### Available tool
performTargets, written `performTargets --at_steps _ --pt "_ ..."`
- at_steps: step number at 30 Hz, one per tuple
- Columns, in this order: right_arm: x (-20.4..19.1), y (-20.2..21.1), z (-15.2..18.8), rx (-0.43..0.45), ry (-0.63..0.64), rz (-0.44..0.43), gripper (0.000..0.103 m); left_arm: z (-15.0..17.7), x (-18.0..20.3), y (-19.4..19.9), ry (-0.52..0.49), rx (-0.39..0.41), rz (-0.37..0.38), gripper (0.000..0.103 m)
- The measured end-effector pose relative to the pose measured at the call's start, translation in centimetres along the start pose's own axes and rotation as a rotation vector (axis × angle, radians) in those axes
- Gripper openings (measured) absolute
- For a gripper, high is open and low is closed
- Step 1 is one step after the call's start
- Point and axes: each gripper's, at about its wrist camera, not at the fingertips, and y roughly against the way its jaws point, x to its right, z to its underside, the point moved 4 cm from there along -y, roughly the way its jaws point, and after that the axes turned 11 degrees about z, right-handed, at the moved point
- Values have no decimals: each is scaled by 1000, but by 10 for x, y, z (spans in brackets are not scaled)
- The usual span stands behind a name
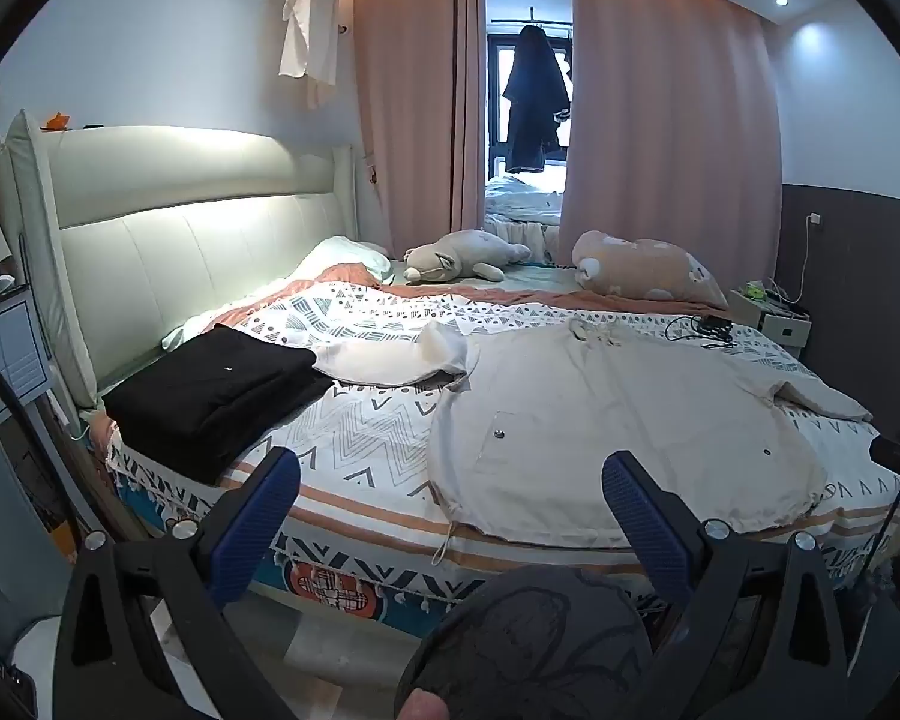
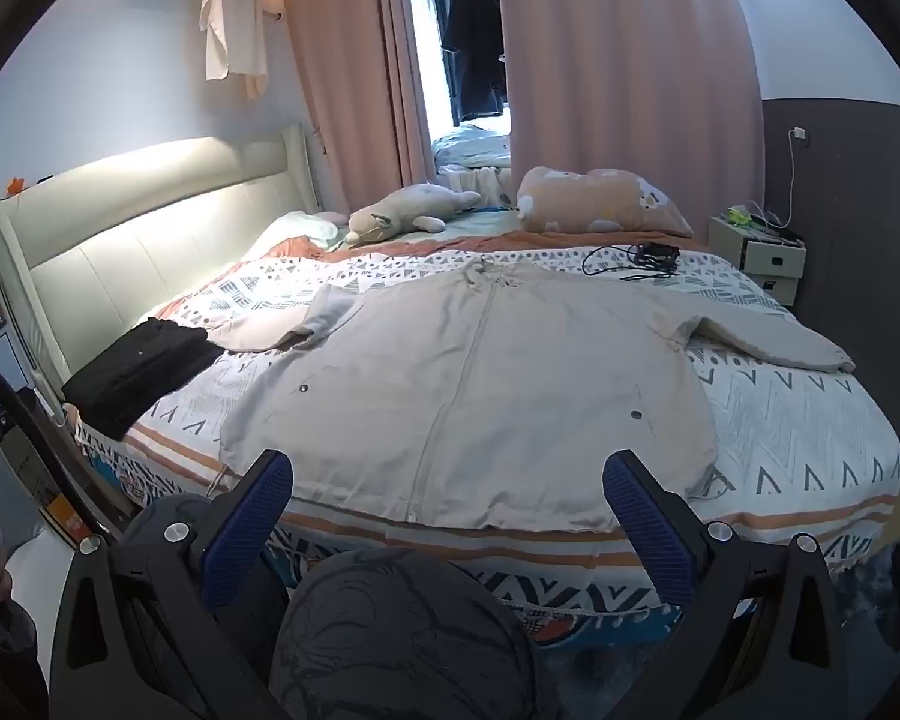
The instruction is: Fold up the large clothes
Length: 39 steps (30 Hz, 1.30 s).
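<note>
A beige zip-front jacket (image 2: 468, 372) lies spread flat, front up, on the patterned bedspread (image 2: 798, 414), sleeves out. The left gripper (image 1: 450, 480) and right gripper (image 2: 448, 477) hover before its hem, jaws wide, empty. Folded black clothing (image 1: 210, 396), perhaps trousers, sits beside the left sleeve.

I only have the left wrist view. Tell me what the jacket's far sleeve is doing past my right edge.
Observer: The right wrist view shows the beige jacket whole: that right sleeve lies flat, stretched out towards the bedside cabinet.
Operator: Report the zip.
Observer: The zip runs closed down the middle, front side up.
Operator: Give me the right gripper.
Observer: The right gripper is open, empty, hovering short of the hem, apart from the cloth.
</note>
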Motion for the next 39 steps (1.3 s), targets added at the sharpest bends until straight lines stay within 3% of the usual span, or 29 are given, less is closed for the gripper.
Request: performTargets --at_steps 1,11,14,39 --pt "0 0 0 -3 10 6 103 -1 2 1 -37 24 -11 103" --pt "1 -4 3 -10 0 12 103 11 -2 -2 3 5 0 103" --pt "4 -6 3 -11 -8 13 103 0 -2 -9 6 -15 15 103" --pt "9 -1 5 2 -35 16 103 3 9 -5 7 -26 39 103"
